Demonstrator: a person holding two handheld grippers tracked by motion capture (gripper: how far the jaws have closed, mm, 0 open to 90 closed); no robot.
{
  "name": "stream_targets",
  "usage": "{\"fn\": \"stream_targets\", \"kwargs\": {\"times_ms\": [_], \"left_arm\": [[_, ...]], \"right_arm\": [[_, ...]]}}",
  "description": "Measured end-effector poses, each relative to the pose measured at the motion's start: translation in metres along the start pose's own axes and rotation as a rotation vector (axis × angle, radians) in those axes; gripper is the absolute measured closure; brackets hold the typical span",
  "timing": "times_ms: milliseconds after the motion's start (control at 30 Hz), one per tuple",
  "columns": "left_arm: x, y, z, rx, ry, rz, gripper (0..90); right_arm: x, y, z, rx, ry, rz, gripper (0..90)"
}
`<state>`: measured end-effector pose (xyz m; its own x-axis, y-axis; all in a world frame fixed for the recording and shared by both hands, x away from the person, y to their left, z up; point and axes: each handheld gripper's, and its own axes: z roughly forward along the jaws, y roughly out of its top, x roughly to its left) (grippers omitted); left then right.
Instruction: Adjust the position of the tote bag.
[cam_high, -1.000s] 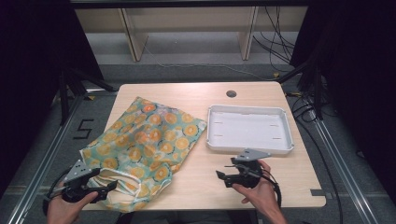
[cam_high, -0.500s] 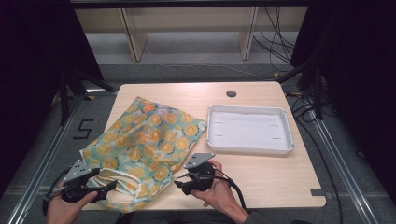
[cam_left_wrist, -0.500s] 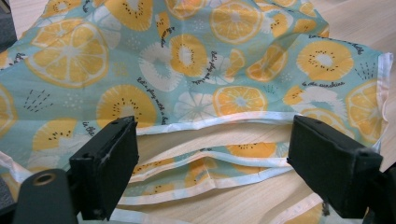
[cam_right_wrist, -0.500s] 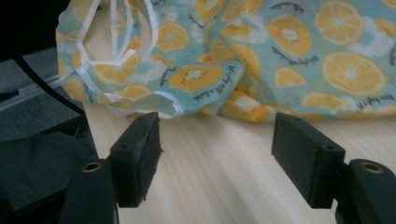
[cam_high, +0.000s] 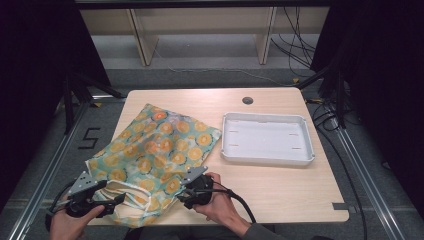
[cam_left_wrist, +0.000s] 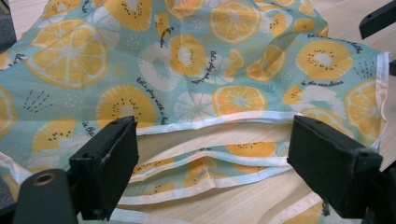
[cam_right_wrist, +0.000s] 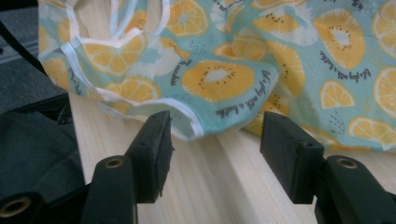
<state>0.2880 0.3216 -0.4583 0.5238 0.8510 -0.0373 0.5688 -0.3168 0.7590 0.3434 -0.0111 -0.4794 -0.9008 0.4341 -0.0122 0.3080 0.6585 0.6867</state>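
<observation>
A thin, limp teal cloth bag printed with orange slices (cam_high: 152, 157) is spread on the wooden counter (cam_high: 280, 187). Both claws, left (cam_left_wrist: 212, 161) and right (cam_right_wrist: 215, 144), are held wide open and empty at its white-piped hem, judged the firmest hold.

both grippers are showing black bodies. the left gripper (cam_high: 116, 199), at seven o'clock in the high view, is carrying a grey three-cornered plate on top, and so is the right gripper (cam_high: 181, 193) at six o'clock. a black cable is trailing from each. a grey sleeve (cam_high: 260, 233) is covering the right forearm. in the gripper views the jaws are looking like blocky matte black pads, with round brass-rimmed holes sitting in the black arms below.
</observation>
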Motion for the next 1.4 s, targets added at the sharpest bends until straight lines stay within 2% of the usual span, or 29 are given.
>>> {"fn": "stream_targets", "kwargs": {"times_ms": [67, 100, 133, 167, 200, 233, 267, 300, 333, 367, 500, 600, 633, 667, 700, 767, 800, 867, 967, 1033, 1067, 1100, 1133, 1167, 1367, 1400], "left_arm": [[0.001, 0.000, -0.001, 0.004, -0.001, 0.007, 15.5], [0.000, 0.000, 0.000, -0.006, 0.001, -0.002, 15.5], [-0.001, 0.000, 0.001, -0.014, 0.007, -0.013, 15.5], [0.000, 0.000, -0.001, 0.001, 0.001, 0.005, 15.5], [0.001, 0.000, -0.002, 0.004, 0.008, 0.012, 15.5], [0.001, 0.000, -0.002, 0.004, 0.008, 0.012, 15.5], [0.001, 0.000, -0.002, -0.004, 0.005, 0.006, 15.5], [0.001, 0.000, -0.002, -0.004, 0.005, 0.006, 15.5], [-0.002, 0.000, 0.000, -0.034, 0.007, -0.026, 15.5], [-0.001, 0.000, -0.001, -0.035, 0.004, -0.026, 15.5], [-0.001, 0.000, -0.002, -0.040, 0.017, -0.030, 15.5], [-0.001, 0.000, -0.002, -0.049, 0.021, -0.022, 15.6], [-0.001, 0.000, -0.002, -0.049, 0.021, -0.022, 15.8], [-0.001, 0.000, -0.002, -0.049, 0.023, -0.023, 15.8], [-0.001, 0.000, -0.002, -0.049, 0.022, -0.024, 15.8], [-0.001, 0.001, -0.002, -0.050, 0.027, -0.021, 15.8], [-0.001, 0.001, -0.002, -0.049, 0.025, -0.022, 15.8], [-0.001, 0.000, -0.002, -0.052, 0.019, -0.042, 15.8], [-0.001, 0.000, -0.002, -0.048, 0.028, -0.026, 15.8], [-0.002, 0.000, -0.002, -0.050, 0.024, -0.041, 15.8], [-0.001, 0.000, -0.002, -0.051, 0.024, -0.024, 15.8], [-0.001, 0.001, -0.002, -0.051, 0.022, -0.025, 15.8], [-0.001, 0.000, -0.002, -0.053, 0.016, -0.042, 15.8], [-0.001, 0.000, -0.002, -0.049, 0.019, -0.028, 15.8], [-0.002, 0.000, -0.002, -0.049, 0.017, -0.019, 15.8], [-0.001, 0.001, -0.003, -0.029, 0.018, -0.001, 15.8]], "right_arm": [[0.000, 0.002, 0.006, 0.004, -0.022, -0.035, 51.6], [0.000, 0.002, 0.006, 0.004, -0.022, -0.035, 51.6], [0.001, 0.004, 0.010, 0.017, -0.019, -0.076, 60.0], [0.001, 0.004, 0.010, 0.017, -0.019, -0.076, 60.0], [0.002, 0.005, 0.014, 0.035, -0.033, -0.097, 69.5], [0.002, 0.005, 0.014, 0.035, -0.033, -0.097, 69.5], [0.000, 0.003, 0.016, 0.041, -0.047, -0.135, 81.5], [0.000, 0.003, 0.016, 0.041, -0.047, -0.135, 81.5], [0.000, 0.003, 0.015, 0.043, -0.046, -0.135, 85.6], [-0.002, 0.002, 0.012, 0.039, -0.039, -0.151, 89.0], [-0.007, -0.002, 0.004, 0.048, -0.040, -0.156, 89.7], [-0.018, -0.010, -0.015, 0.046, -0.050, -0.137, 89.9], [-0.018, -0.010, -0.015, 0.046, -0.050, -0.137, 89.9], [-0.021, -0.013, -0.019, 0.052, -0.050, -0.123, 89.8], [-0.030, -0.017, -0.026, 0.061, -0.044, -0.082, 89.9], [-0.034, -0.019, -0.028, 0.054, -0.058, -0.087, 89.8], [-0.037, -0.021, -0.030, 0.050, -0.059, -0.072, 89.8], [-0.045, -0.025, -0.036, 0.053, -0.079, -0.065, 89.8], [-0.051, -0.028, -0.040, 0.061, -0.087, -0.056, 89.8], [-0.057, -0.031, -0.042, 0.067, -0.095, -0.045, 89.8], [-0.059, -0.033, -0.043, 0.073, -0.096, -0.041, 89.8], [-0.062, -0.035, -0.044, 0.079, -0.104, -0.032, 89.8], [-0.065, -0.037, -0.045, 0.077, -0.112, -0.038, 89.8], [-0.068, -0.038, -0.047, 0.079, -0.110, -0.026, 89.8], [-0.083, -0.045, -0.056, 0.087, -0.116, 0.005, 89.7], [-0.085, -0.047, -0.058, 0.088, -0.120, 0.009, 89.6]]}}
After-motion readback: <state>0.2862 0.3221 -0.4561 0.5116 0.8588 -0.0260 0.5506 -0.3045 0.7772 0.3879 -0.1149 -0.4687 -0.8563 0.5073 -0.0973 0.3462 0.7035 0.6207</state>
